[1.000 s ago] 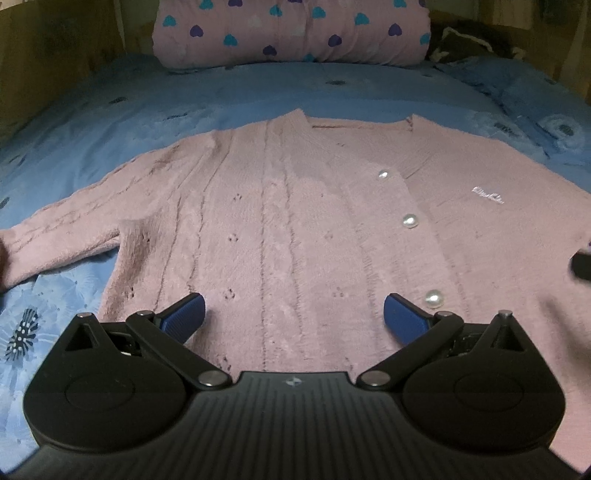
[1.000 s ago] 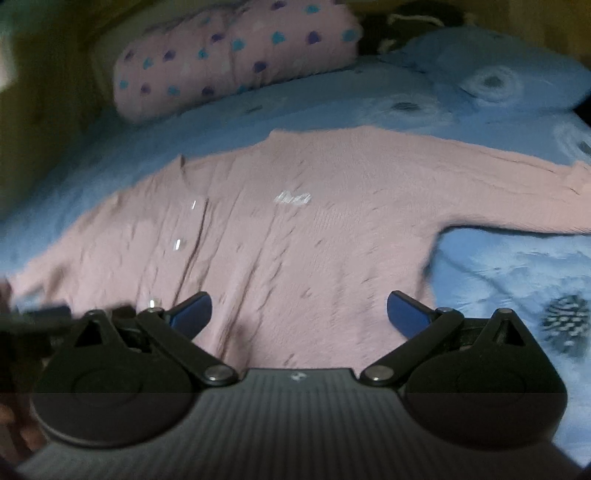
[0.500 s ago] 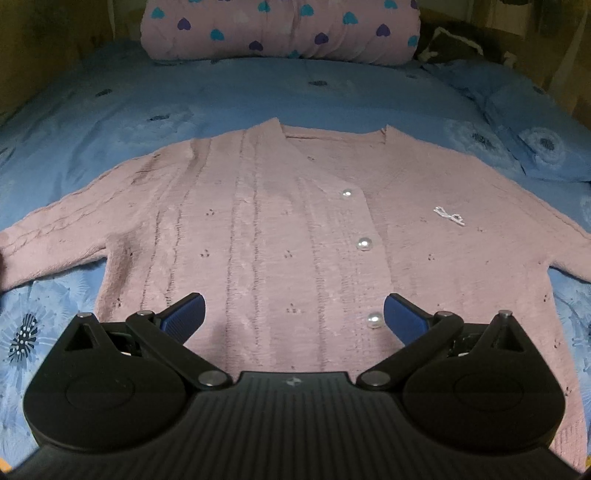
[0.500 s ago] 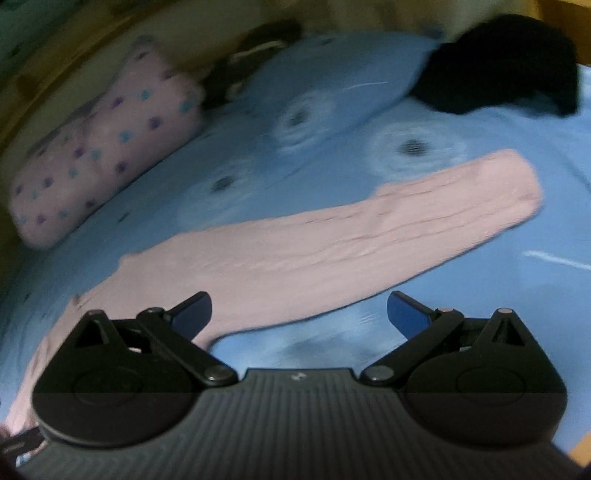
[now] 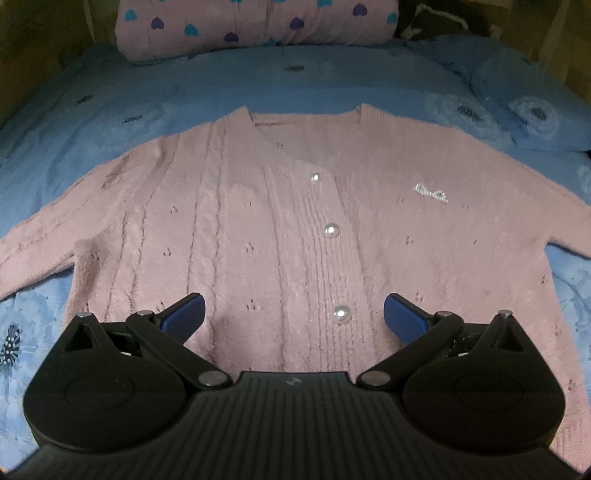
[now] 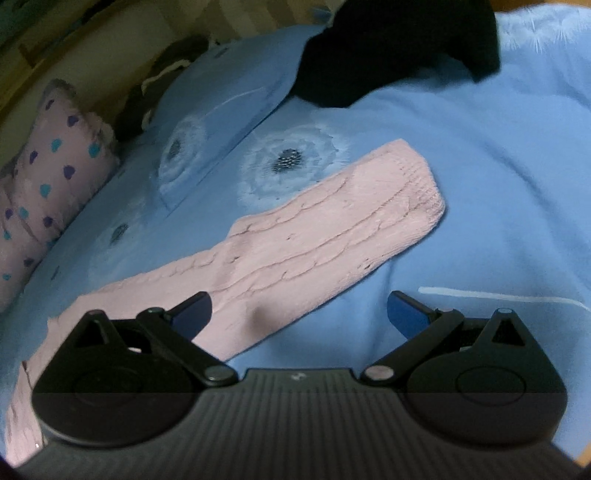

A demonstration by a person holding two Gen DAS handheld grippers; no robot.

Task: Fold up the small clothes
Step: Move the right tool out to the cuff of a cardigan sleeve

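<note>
Both your left gripper (image 5: 293, 314) and right gripper (image 6: 299, 314) hang spread and empty over the cardigan (image 5: 295, 229), flat mid-bed (image 5: 295, 85). Pinch its sleeve (image 6: 332, 229) shallowly and the sheet may lift too.

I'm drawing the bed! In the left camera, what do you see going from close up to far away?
Left gripper → cardigan → blue bedspread → heart pillow.

A blue flowered bedspread (image 5: 303, 85) covers the bed. At its head lies a pink heart-print pillow (image 5: 258, 26), a blue pillow (image 5: 532, 114) beside it. Dark clothing (image 6: 399, 51) lies on the bedspread.
</note>
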